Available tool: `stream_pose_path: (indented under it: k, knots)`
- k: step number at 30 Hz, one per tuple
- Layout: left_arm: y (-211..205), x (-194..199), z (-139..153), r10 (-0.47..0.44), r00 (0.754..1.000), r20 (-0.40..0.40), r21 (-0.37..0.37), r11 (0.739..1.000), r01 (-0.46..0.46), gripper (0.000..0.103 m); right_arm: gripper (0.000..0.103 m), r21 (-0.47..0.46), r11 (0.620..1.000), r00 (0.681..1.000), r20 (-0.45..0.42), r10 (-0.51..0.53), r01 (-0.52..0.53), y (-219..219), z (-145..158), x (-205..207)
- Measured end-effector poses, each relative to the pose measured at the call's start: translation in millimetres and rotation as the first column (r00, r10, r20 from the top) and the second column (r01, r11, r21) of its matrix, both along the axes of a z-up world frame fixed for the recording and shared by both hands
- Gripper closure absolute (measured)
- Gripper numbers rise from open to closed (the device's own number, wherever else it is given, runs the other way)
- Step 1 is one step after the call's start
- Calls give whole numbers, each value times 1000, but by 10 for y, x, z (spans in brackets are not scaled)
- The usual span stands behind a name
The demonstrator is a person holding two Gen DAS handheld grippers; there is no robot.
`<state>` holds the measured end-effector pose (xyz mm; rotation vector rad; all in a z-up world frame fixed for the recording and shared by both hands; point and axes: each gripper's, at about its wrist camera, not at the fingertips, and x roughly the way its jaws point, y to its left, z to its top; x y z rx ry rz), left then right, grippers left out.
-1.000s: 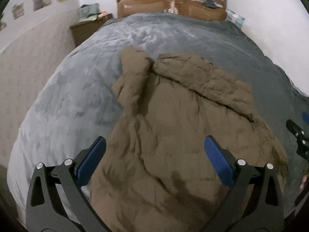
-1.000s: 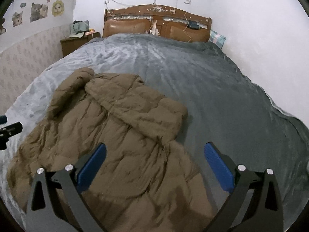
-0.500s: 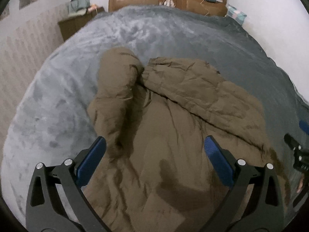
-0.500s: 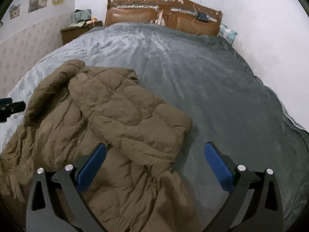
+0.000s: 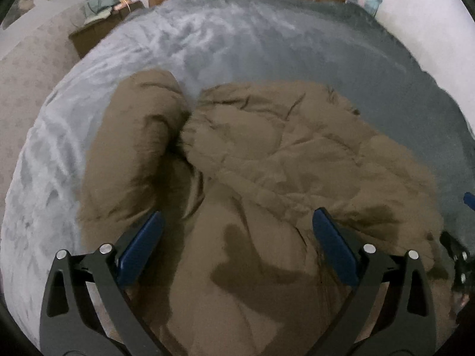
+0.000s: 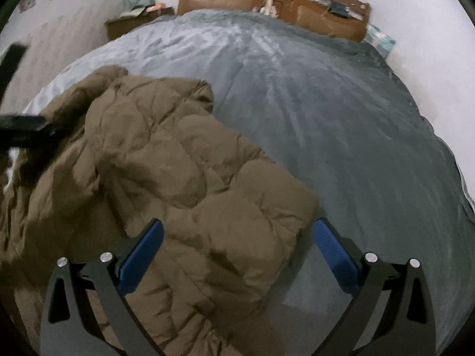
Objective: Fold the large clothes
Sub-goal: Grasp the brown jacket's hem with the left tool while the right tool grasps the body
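A puffy brown coat (image 5: 267, 178) is lying rumpled near the bed's (image 6: 326, 103) left edge. The left gripper (image 5: 237, 249) and right gripper (image 6: 239, 255) are hovering above it, jaws apart. It is probably soft, bulky and springy; a sleeve or hem edge looks easiest to pinch.

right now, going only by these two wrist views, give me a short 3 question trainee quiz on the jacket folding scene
1. True or false: the left gripper is clamped shut on the brown puffer jacket.
2. Multiple choice: what does the jacket lie on? A) a bare wooden floor B) a grey blanket covering the bed C) a metal table
3. Fill in: in the right wrist view, the right gripper hangs with its fingers spread over the folded-in ______ of the jacket.

Key:
1. False; its jaws are wide apart above the fabric.
2. B
3. sleeve
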<state>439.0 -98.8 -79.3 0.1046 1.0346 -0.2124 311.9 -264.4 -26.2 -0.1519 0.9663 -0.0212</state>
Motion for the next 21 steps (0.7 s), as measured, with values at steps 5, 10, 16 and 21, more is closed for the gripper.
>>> stream_pose_path:
  k: [5, 10, 16, 21]
  knots:
    - [-151, 298, -310, -24, 997, -78, 18, 1000, 25, 14, 2, -33, 999, 997, -67, 38, -40, -13, -240, 37]
    - [-227, 551, -483, -32, 989, -146, -56, 998, 24, 26, 33, 51, 998, 991, -131, 37, -30, -107, -442, 123]
    - [-317, 668, -555, -46, 981, -187, -123, 992, 23, 61, 73, 84, 996, 988, -147, 52, -40, -115, -528, 172]
    - [-310, 514, -438, -56, 987, -153, -80, 996, 44, 91, 96, 94, 994, 986, -151, 64, -51, -130, -540, 155]
